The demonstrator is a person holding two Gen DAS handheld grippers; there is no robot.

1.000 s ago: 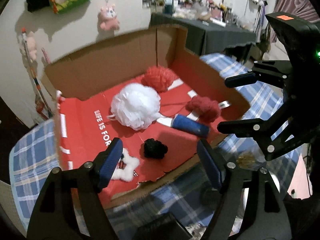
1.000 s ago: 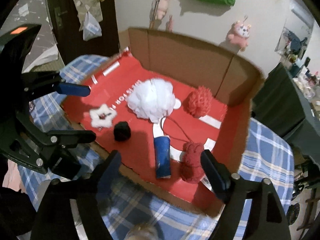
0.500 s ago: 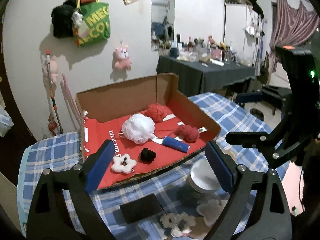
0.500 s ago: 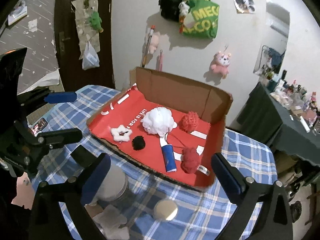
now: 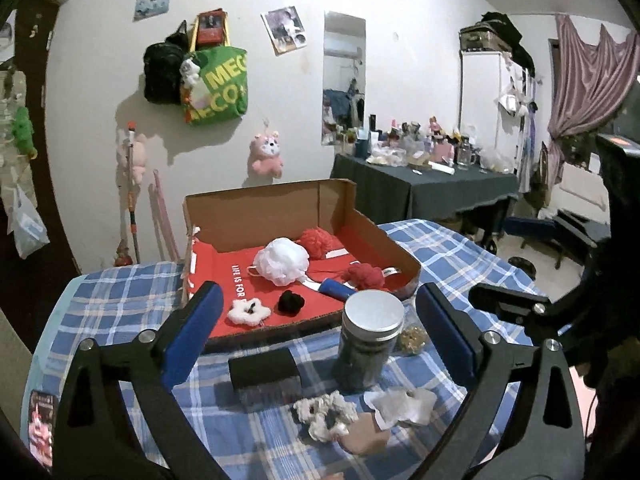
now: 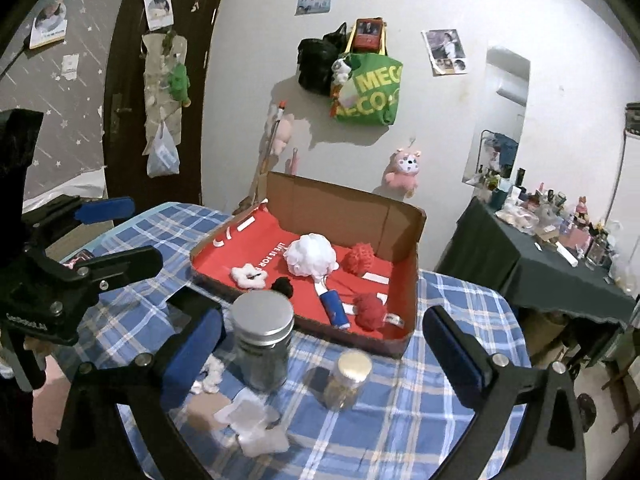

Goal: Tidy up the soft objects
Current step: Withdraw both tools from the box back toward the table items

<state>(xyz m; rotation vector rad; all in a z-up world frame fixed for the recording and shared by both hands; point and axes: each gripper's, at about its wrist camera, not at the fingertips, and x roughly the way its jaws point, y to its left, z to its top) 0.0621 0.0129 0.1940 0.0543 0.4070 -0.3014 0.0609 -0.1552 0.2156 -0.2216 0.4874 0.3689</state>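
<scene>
A cardboard box [image 5: 256,208] with a red floor stands on the checked table. In it lie a white bath pouf [image 5: 282,261], two red poufs [image 5: 318,242] [image 5: 366,276], a blue roll [image 5: 338,290], a black scrunchie [image 5: 291,303] and a white fluffy flower [image 5: 249,311]. In front of the box lie a white scrunchie [image 5: 326,414], a white pad [image 5: 402,402] and a beige cloth [image 5: 366,436]. My left gripper [image 5: 316,332] is open and empty, well back from the box. My right gripper [image 6: 320,344] is open and empty too.
A tall dark jar with a metal lid [image 5: 370,344] and a black block [image 5: 264,370] stand between me and the box. A small gold-lidded jar [image 6: 348,380] stands near the box's front corner. A dark cluttered side table [image 5: 420,188] is behind on the right.
Both grippers have pulled back and up from the box, which now looks smaller; the jars and loose cloths in front of it have come into view. Both stay open and empty.
</scene>
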